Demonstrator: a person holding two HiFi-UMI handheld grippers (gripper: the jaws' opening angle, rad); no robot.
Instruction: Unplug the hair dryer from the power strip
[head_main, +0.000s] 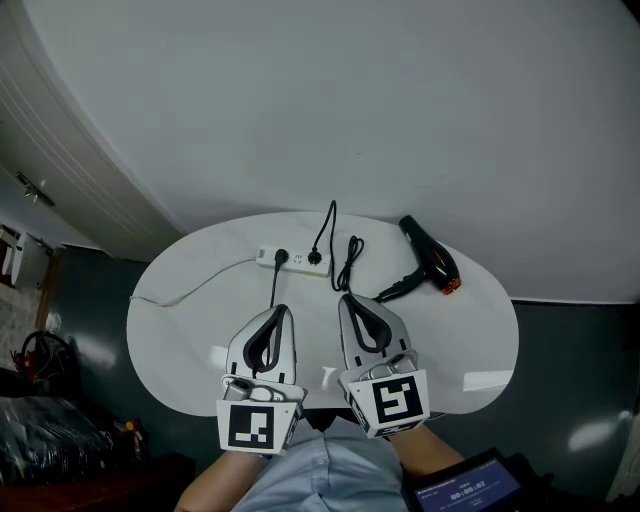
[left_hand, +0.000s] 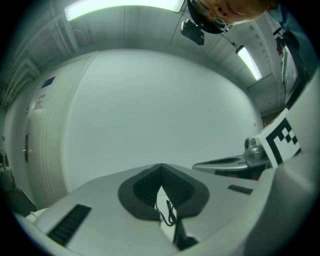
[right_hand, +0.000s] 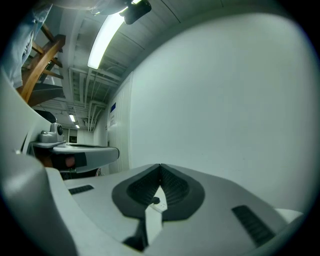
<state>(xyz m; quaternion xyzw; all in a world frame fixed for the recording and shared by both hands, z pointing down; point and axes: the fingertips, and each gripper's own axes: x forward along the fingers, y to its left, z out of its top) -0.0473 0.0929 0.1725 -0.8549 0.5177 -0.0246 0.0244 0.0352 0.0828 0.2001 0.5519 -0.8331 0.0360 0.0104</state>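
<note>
**Q:** Where is the task's thing located relative to the jaws?

**A:** The power strip (head_main: 292, 261) is laid on the bench (head_main: 200, 330), ahead of both grippers and touched by neither. Its long axis runs left to right, crosswise to the line along which the grippers are pointed. Two black plugs are seated in it: a left plug (head_main: 281, 257) and a right plug (head_main: 315, 258). The hair dryer (head_main: 432, 262) is laid to the right, well apart from the strip, with a bundled cord (head_main: 349, 262) between them. It cannot be told from these views which plug is the dryer's.

**Q:** Which gripper is nearer?

**A:** The left gripper (head_main: 283, 310) is lined up with the left plug. The right gripper (head_main: 344, 298) is pointed just past the strip's right end, near the bundled cord. Neither is judged clearly nearer, so the choice is governed by which plug is to be pulled.

**Q:** How are the jaws set?

**A:** Both pairs are pressed together at the tips, and nothing is pinched. Only the bench and cord are seen through the slit below the tips. The jaws are judged to need spreading before a plug body can be gripped.
</note>
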